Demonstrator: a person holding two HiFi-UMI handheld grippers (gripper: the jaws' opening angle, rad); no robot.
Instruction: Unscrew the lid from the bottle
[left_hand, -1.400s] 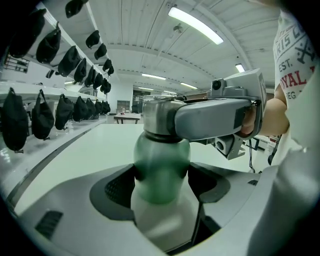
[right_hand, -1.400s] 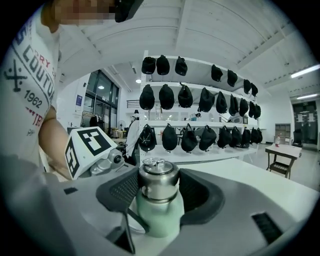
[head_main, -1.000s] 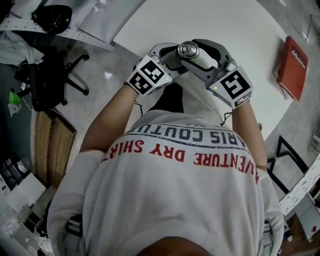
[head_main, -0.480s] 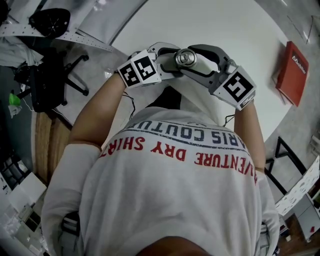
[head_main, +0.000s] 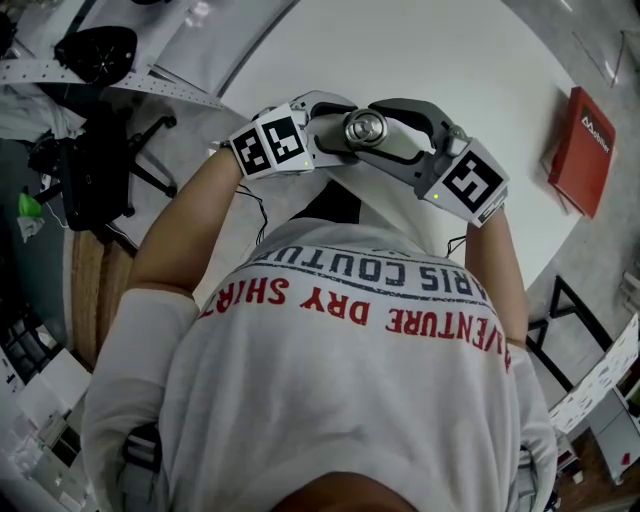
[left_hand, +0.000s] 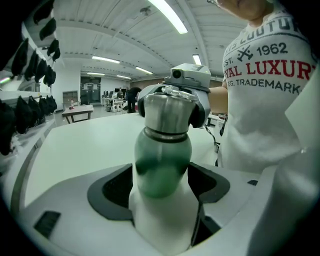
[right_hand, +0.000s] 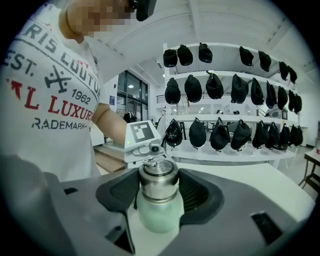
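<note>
Two grippers hold a bottle (left_hand: 162, 150) over the near edge of the white tabletop (head_main: 450, 60).
The left gripper (left_hand: 161, 182) has its jaws clamped on the pale green body. The right gripper (right_hand: 159, 187) has its jaws closed round the steel lid (right_hand: 158, 176), which sits on the bottle's neck. A red book (head_main: 585, 135) lies at the tabletop's right edge.

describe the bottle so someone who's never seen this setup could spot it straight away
Start at the big white round table and go to its near edge, where the person holds two grippers together. Clamped between them is the pale green bottle, body in the left gripper's tongs, brushed steel lid in the right gripper's. It alone is gripped; the flat red box lies apart.
</note>
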